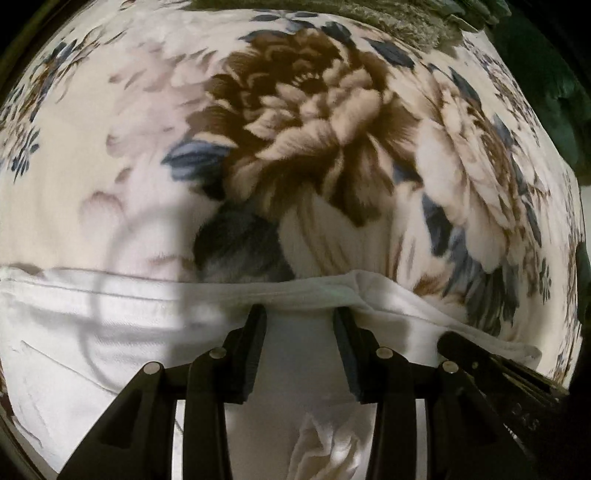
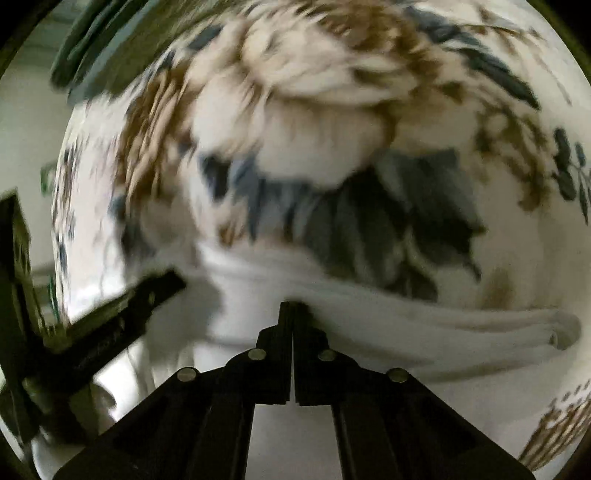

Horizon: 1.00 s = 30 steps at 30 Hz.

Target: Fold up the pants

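White pants [image 1: 92, 332] lie on a floral blanket [image 1: 295, 129], with a folded edge running across the lower part of the left wrist view. My left gripper [image 1: 300, 314] is open, its fingertips at that edge with white cloth between them. In the blurred right wrist view the pants [image 2: 424, 332] show as a white fold. My right gripper [image 2: 291, 306] is shut at the edge of the fold; I cannot tell whether cloth is pinched. The right gripper's black body [image 1: 480, 362] shows at the left view's lower right. The left gripper's body [image 2: 110, 321] shows at the right view's left.
The cream blanket [image 2: 332, 110] with brown flowers and blue leaves covers the whole surface. A grey-green fuzzy fabric [image 1: 406, 26] lies at the far edge. Dark green cloth [image 1: 546, 92] sits at the upper right.
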Available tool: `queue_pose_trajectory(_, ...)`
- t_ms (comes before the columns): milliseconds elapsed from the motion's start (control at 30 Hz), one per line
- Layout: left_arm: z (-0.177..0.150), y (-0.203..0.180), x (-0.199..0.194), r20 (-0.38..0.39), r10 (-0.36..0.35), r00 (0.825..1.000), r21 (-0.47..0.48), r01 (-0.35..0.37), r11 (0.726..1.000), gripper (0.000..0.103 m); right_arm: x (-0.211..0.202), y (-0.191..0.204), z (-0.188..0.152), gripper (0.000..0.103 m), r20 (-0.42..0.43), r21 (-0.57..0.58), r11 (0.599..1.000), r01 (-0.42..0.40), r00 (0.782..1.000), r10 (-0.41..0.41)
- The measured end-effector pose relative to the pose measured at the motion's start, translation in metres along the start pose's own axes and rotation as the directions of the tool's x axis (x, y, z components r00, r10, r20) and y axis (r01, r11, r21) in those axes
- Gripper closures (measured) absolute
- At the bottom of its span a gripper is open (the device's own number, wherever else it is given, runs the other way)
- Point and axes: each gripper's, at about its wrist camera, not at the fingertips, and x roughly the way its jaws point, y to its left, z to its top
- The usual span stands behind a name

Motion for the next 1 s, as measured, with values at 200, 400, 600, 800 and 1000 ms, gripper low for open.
queue_pose_trajectory(200,-0.002,0.005,-0.005,0.003,-0.001,1.000,-0.012,0.001,1.000,0.067,0.003,0.000,0.000,0.103,0.007,-0.006,1.000,0.012,1.000,-0.012)
queue_pose_trajectory(400,-0.037,0.036,-0.078,0.143,-0.185,0.972,-0.122,0.203,0.972,0.026,-0.053,0.004,-0.009,0.023,0.087,-0.092,0.996,0.003,0.996,0.005)
queue_pose_trajectory(600,-0.127,0.143,-0.145,0.300,-0.136,0.944,-0.396,0.253,0.883,0.005,-0.097,0.016,-0.053,0.009,0.115,-0.194,0.980,0.045,0.993,-0.023)
queue_pose_trajectory(800,-0.209,0.271,-0.112,0.303,-0.006,0.953,-0.778,0.251,0.576,0.011,-0.096,0.009,-0.096,0.009,0.081,-0.163,0.984,0.068,0.995,-0.055)
queue_pose_trajectory(1000,-0.196,0.281,-0.101,0.428,0.012,0.904,-0.704,0.325,0.631,0.091,-0.062,0.011,-0.103,0.009,0.038,-0.133,0.986,0.099,0.995,-0.095)
